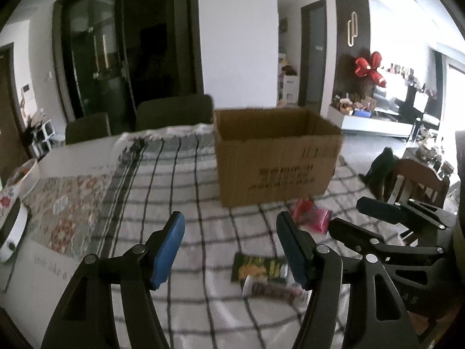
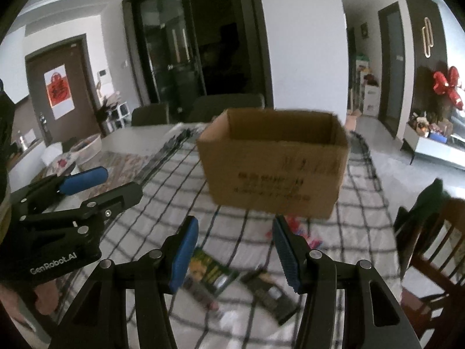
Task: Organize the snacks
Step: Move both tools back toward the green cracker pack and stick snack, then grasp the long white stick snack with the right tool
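Two hand-held grippers with black arms and blue ribbed pads hover side by side over a table spread with a white cloth checked in black (image 1: 189, 203). The left gripper (image 1: 229, 247) has its fingers spread with nothing between them; the right gripper (image 2: 235, 250) likewise stands apart and empty. Just beyond the fingertips lie the snacks: a flat green-and-yellow foil packet (image 2: 213, 272), its long axis slanting from upper left to lower right in the right wrist view, a dark brown wrapper (image 2: 271, 292) beside it with its long axis running much the same way, and a slim dark bar (image 2: 200, 290) touching the green packet's lower edge. Farther on, a pink-red packet (image 1: 312, 213) rests near the foot of an open brown cardboard box (image 1: 276, 157), upright on the cloth. Dark chair backs (image 1: 174, 110) line the far edge.
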`<state>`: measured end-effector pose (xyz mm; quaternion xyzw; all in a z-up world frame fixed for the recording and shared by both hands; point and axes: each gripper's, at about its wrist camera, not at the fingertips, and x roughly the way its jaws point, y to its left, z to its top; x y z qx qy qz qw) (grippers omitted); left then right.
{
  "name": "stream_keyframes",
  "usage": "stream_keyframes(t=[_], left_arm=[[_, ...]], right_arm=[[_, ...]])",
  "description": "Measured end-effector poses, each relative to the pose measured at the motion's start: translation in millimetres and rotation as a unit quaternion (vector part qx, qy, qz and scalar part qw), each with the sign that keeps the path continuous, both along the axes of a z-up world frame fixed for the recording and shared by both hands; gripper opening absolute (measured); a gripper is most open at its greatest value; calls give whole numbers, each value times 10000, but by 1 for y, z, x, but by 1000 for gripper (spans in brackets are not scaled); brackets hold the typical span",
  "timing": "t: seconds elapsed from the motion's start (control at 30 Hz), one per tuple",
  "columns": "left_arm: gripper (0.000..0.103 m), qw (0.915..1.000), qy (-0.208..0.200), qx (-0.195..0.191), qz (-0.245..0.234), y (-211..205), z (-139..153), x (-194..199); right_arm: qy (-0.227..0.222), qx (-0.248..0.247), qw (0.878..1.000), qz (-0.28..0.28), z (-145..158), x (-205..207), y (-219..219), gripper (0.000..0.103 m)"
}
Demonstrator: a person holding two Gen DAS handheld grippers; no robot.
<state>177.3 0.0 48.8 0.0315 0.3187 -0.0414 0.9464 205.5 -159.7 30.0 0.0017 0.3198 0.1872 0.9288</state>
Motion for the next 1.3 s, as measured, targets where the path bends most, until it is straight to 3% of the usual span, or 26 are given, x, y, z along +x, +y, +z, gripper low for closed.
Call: stream_keyframes(t=[0.4,0.67,1.03,1.1,1.3], left_arm=[[65,9960,859,48,243,18,-55,-26],[65,9895,1403,-8,351,19,-91,-22],[64,9850,1668,-45,447,20,-111,-9],[64,9847,1680,-28,457,20,-112,-8],[64,9837,1729,-62,490,22,-115,-5]], right_arm=[[531,-443,9956,626,-47,-15,27,54],[1103,-668,9854,1109,-80,-4,39,53],[1586,-901,9710,1545,-108,16,52,46],[1625,-935,9690,1608,-113,18,54,41],[1715,-1007,9666,1615,-124,22,58,40]])
